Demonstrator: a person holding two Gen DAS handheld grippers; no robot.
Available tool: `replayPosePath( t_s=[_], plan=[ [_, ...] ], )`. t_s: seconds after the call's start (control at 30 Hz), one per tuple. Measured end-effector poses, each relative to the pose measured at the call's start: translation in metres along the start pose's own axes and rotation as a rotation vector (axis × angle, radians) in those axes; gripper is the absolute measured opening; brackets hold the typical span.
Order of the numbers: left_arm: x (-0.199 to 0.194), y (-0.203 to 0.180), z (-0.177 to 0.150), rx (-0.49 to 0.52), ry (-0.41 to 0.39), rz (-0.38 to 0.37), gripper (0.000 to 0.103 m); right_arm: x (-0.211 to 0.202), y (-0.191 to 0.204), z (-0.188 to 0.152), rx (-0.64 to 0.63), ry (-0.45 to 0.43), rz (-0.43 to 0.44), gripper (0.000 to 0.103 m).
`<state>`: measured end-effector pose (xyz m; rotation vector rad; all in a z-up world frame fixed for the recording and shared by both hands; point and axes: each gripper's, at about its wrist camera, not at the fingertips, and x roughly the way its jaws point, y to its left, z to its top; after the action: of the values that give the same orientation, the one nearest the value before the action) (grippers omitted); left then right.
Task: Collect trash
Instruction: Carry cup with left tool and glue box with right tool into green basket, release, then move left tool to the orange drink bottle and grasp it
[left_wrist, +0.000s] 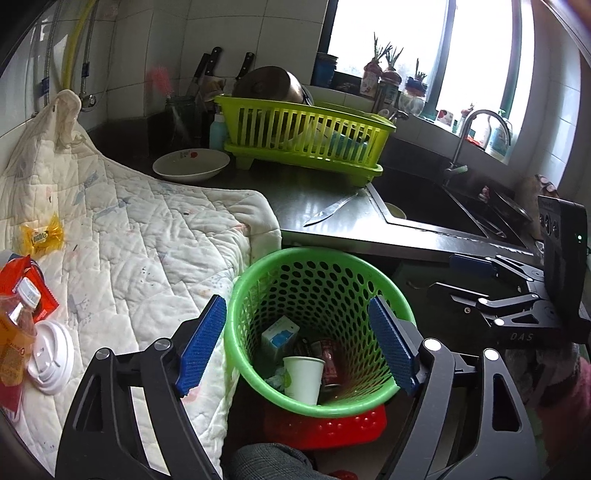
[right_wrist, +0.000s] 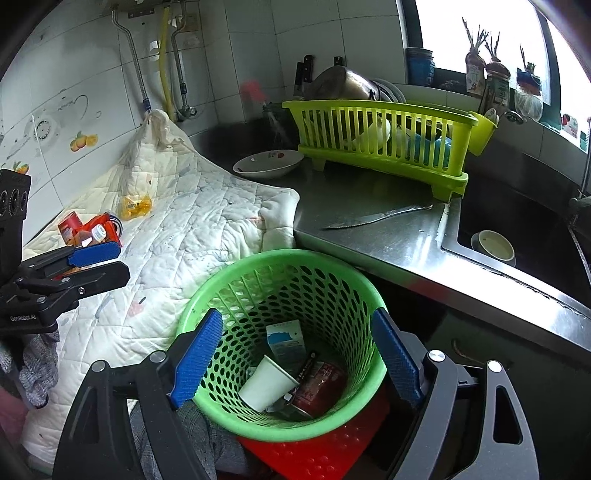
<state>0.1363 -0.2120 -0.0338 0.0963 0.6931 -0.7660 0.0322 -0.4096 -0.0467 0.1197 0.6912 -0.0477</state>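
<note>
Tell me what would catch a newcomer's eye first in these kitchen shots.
The bright green perforated basket dominates the lower centre, standing on something red, with a white paper cup, a small carton and a red can inside. Behind it, a lime dish rack sits on the steel counter beside a loose knife. Left lies a white quilted cloth with leftover wrappers.

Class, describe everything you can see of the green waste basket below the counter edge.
The green waste basket is round, plastic-looking, its wall pierced with rows of holes under a smooth rim. It stands upright on something red, beside the hanging quilted cloth. Inside lie a white paper cup, a small carton and a reddish can.
</note>
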Motion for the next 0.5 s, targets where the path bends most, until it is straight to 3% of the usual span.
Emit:
replayPosePath(
  t_s=[0.5],
  plan=[
    [-0.047,0.041,-0.014,-0.028,-0.040,0.120,0.082,0.008,0.044,0.013,-0.063,-0.009,0.077,0.082]
  ],
)
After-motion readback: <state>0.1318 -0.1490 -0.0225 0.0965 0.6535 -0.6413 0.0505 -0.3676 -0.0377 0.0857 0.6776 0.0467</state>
